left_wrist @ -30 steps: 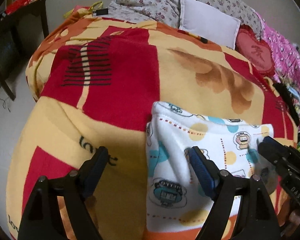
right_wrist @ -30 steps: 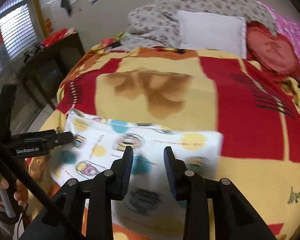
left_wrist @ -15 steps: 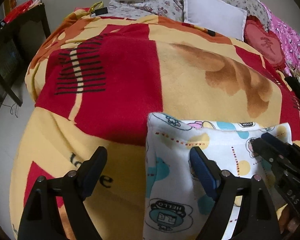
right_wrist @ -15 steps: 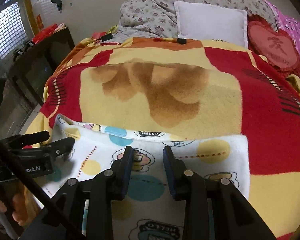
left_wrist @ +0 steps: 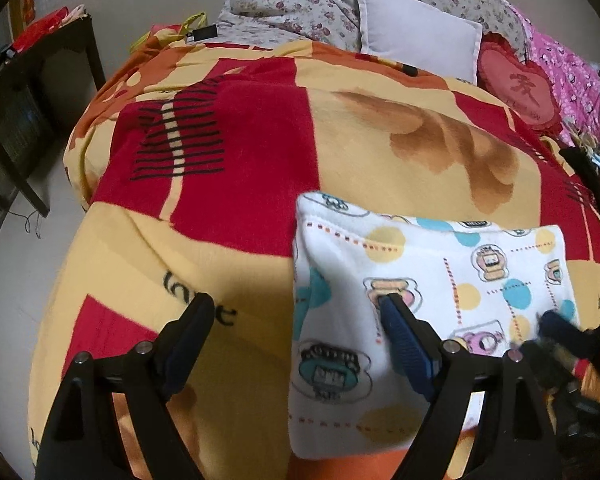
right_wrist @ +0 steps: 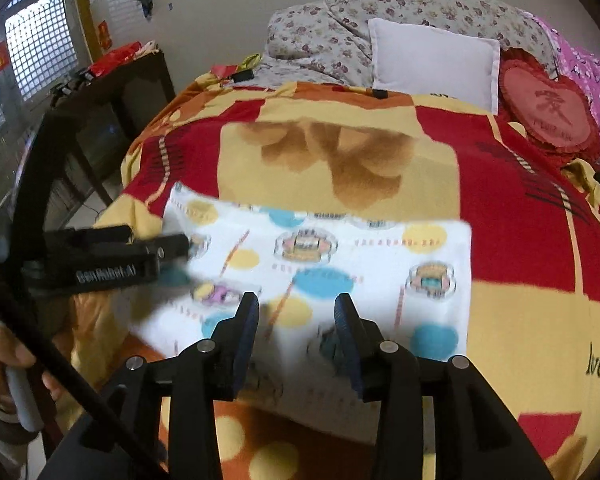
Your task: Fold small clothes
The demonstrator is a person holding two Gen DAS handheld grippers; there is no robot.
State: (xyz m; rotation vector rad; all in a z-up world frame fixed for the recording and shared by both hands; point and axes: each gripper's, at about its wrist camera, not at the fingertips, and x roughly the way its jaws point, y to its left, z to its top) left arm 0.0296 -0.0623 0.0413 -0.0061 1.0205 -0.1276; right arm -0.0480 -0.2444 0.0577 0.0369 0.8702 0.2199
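A small white cloth (left_wrist: 452, 280) printed with cartoon figures and yellow and blue dots lies folded on the red and yellow blanket (left_wrist: 228, 152). My left gripper (left_wrist: 296, 304) is open wide above the cloth's left edge, one finger over the blanket and the other over the cloth. In the right wrist view, blurred by motion, the cloth (right_wrist: 340, 256) lies under my right gripper (right_wrist: 297, 300). Its jaws are opening with nothing pinched between them. The left gripper (right_wrist: 176, 246) reaches in from the left at the cloth's edge. The right gripper (left_wrist: 556, 328) shows blurred at the lower right.
A white pillow (left_wrist: 416, 44), a flowered quilt (left_wrist: 300, 4) and a red heart cushion (left_wrist: 516, 88) lie at the bed's far end. A dark table (right_wrist: 100, 112) stands left of the bed. A hand (right_wrist: 4, 356) holds the left gripper's handle.
The right gripper's jaws have spread wider apart. The right view has shifted and blurred, and the cloth now sits a little further to the right in it.
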